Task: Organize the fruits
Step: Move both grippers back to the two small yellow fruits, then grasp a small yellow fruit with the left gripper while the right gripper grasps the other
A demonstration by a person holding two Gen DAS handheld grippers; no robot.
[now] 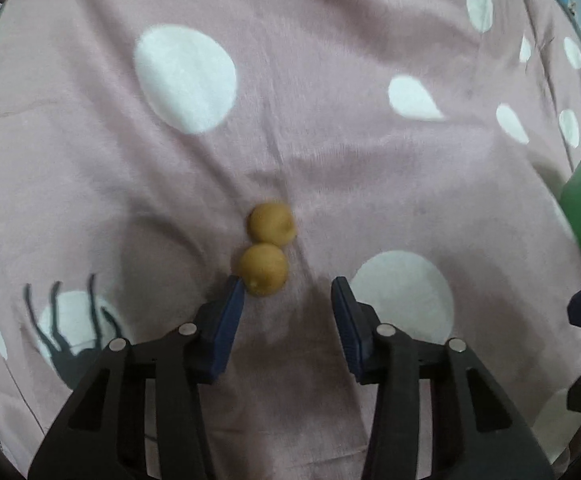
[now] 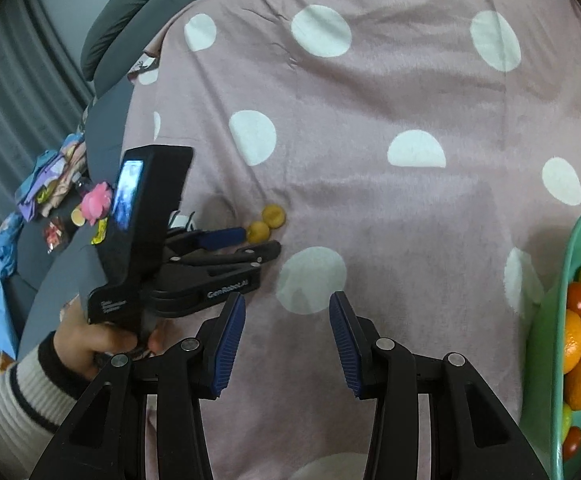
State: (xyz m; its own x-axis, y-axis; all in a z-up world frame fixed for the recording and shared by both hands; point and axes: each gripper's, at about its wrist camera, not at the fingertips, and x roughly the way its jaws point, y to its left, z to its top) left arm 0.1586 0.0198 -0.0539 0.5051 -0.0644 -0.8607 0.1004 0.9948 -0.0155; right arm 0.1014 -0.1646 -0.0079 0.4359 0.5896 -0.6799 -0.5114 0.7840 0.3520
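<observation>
Bed: pink blanket (image 1: 330,80) with white dots, lightly creased.

Fruit, loose: two small yellow-brown round fruits, touching one another, lying on the blanket. Nearer fruit (image 1: 261,269); farther fruit (image 1: 271,224).

Left tongs (image 1: 287,286): tilted down over the blanket, jaws apart and grasping nothing. The tip of the left blue pad sits just beside or against the nearer fruit; contact cannot be told. The right pad stands clear of it. From the right wrist view the same tongs (image 2: 259,240) reach in from the left, held by a hand (image 2: 90,344) in a striped sleeve.

Right tongs (image 2: 287,306): jaws apart, empty, over bare blanket, well apart from the two fruits.

Green bowl (image 2: 546,320): at the right edge on the blanket, holding oranges (image 2: 580,380), small red tomatoes and a yellow-green fruit.
</observation>
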